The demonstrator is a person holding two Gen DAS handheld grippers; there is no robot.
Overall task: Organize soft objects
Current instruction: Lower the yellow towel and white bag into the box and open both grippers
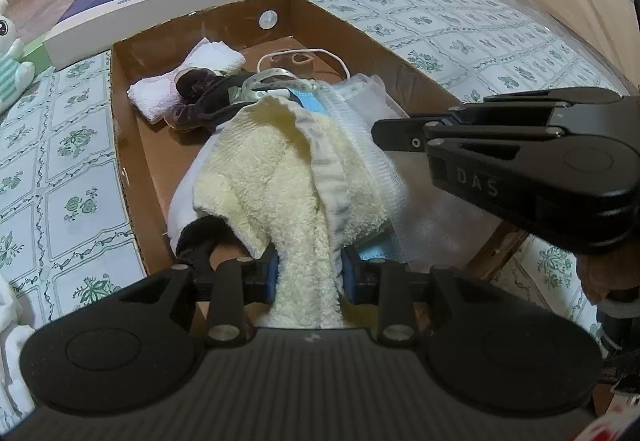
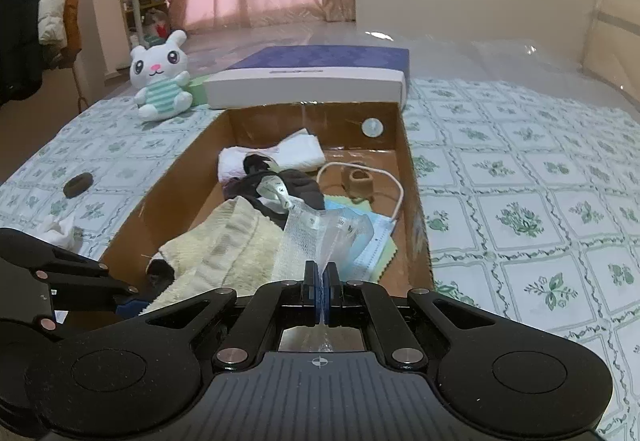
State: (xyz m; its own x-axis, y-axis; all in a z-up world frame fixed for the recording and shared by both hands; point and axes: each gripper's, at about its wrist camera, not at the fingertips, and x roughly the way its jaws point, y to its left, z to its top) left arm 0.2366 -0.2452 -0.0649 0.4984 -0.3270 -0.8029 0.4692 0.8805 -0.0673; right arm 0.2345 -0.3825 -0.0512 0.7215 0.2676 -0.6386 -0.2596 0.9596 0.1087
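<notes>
A brown cardboard box [image 1: 132, 169] [image 2: 412, 169] lies on the bed and holds soft things. My left gripper [image 1: 308, 273] is shut on a cream fleece cloth [image 1: 280, 185], which drapes over the box's near end; the cloth also shows in the right wrist view [image 2: 236, 245]. My right gripper [image 2: 321, 277] is shut on a white gauze strip in clear wrap [image 2: 308, 237], lying beside the cloth; the gauze shows in the left wrist view [image 1: 360, 137]. A white towel [image 2: 280, 157], dark fabric [image 2: 296, 185] and a blue face mask [image 2: 372, 241] lie in the box.
A white plush bunny [image 2: 162, 77] and a purple-topped white box [image 2: 316, 81] stand beyond the cardboard box. A dark scrunchie [image 2: 78, 185] and a white cloth [image 2: 60, 231] lie on the patterned bedspread at the left. A white cable [image 2: 396, 193] loops inside the box.
</notes>
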